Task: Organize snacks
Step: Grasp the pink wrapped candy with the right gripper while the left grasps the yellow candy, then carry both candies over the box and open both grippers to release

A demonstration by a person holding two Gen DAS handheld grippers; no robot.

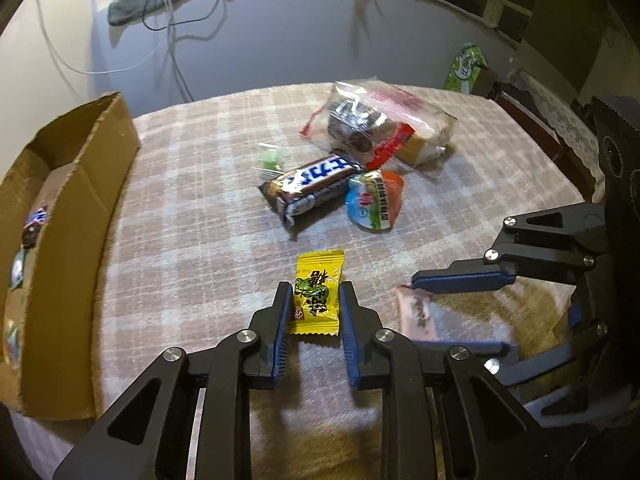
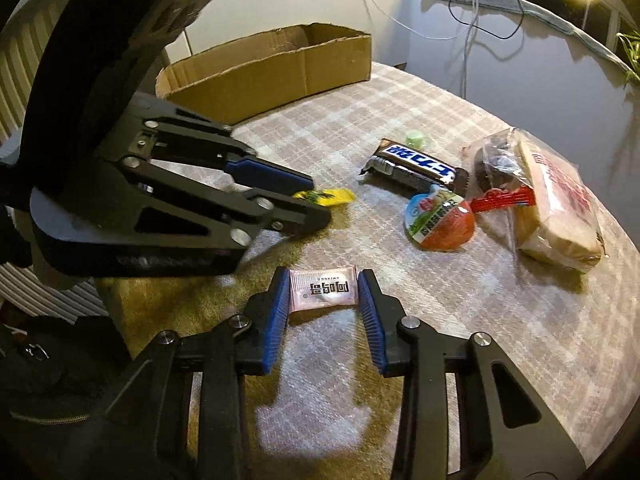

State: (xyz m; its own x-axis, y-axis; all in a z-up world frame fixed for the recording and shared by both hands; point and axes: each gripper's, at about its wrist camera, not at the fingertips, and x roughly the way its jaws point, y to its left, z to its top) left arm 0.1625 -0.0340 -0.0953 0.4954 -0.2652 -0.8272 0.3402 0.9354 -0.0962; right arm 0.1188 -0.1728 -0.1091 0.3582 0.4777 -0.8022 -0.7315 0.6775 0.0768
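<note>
Two grippers pinch snacks on the checked tablecloth: the left gripper squeezes a yellow candy, the right gripper a pink packet. At the left edge, a cardboard box holds a few wrapped snacks.

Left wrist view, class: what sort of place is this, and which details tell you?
Probably a room in a home. A table under a checked tablecloth holds loose snacks such as a chocolate bar, a cardboard box stands at its edge, and charging cables trail over a dark surface behind.
</note>
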